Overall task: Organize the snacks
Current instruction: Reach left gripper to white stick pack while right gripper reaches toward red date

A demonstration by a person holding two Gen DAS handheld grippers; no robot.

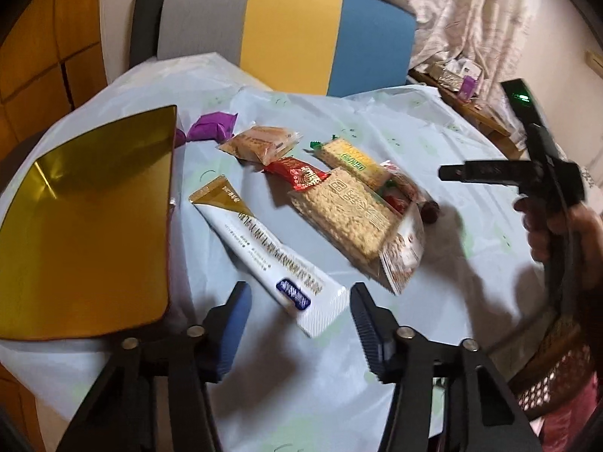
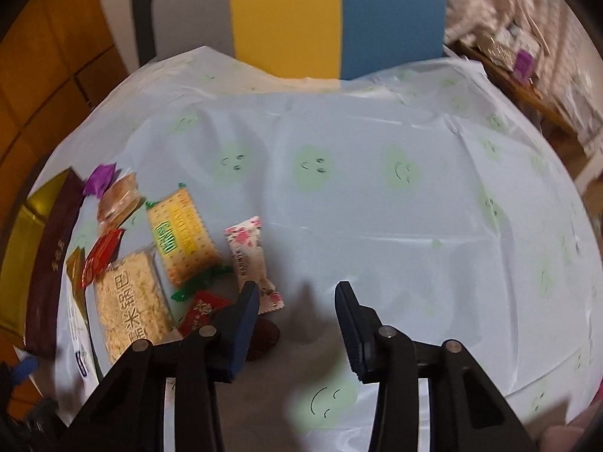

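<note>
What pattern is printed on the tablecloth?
Pale green smiley faces on a light blue tablecloth, clearest in the right wrist view.

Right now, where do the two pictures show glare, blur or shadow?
Left wrist view: the gold box mirrors the light; the right claw casts a shadow on the tablecloth. Right wrist view: the chair is blurred; a dark shadow lies between the claw's fingers.

I see the snacks lying loose on the table beside a gold-lined box point(image 1: 86, 222). A long white sachet point(image 1: 269, 260) lies diagonally nearest me. Beyond it, a rice-cracker bar point(image 1: 345, 214) overlaps a red packet point(image 1: 301, 177) and a yellow cracker pack point(image 1: 354, 160). Farther back lie a clear-wrapped biscuit point(image 1: 260, 143) and a purple candy point(image 1: 211, 128). A floral candy point(image 2: 250, 260) lies just beside the yellow pack.
</note>
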